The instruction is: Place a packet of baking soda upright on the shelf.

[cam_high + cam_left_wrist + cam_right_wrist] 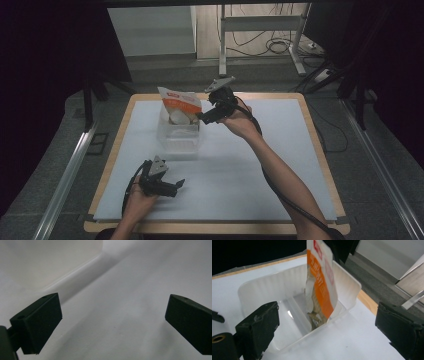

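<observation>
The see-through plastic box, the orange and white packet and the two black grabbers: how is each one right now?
Clear plastic box: upright on the white table, holding the packet.
Orange and white packet: standing on end inside the box.
Left gripper: open, holding nothing.
Right gripper: open, beside the packet.

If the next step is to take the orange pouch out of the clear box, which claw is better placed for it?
Probably the right. The right claw is open beside the clear box, just by the orange pouch that stands in it. The left claw, also open, is low over the white mat, nearer the person.
</observation>
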`<state>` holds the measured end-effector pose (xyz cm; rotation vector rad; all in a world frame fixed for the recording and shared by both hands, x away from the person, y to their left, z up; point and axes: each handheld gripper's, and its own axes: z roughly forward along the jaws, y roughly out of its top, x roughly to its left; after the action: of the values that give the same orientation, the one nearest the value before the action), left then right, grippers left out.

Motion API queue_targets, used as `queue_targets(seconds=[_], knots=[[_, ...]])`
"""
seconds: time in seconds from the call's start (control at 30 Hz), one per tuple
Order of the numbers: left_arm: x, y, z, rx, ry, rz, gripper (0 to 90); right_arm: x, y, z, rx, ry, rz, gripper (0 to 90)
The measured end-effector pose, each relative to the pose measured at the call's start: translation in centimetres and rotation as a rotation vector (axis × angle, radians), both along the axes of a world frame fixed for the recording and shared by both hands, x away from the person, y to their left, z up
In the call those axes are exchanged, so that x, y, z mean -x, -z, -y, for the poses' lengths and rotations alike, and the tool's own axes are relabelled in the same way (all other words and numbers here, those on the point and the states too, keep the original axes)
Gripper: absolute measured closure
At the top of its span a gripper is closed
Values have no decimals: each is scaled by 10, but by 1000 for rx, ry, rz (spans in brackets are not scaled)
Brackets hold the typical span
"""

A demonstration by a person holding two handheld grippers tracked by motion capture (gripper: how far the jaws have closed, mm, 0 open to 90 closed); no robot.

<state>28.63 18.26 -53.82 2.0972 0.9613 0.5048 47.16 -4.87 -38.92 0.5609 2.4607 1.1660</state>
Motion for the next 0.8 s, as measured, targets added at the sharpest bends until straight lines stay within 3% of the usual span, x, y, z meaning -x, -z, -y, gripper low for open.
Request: queue_targets(seconds=[0.8], knots=[[1, 0, 1, -2, -1, 3, 9, 19, 28, 26, -10, 5, -44, 35]])
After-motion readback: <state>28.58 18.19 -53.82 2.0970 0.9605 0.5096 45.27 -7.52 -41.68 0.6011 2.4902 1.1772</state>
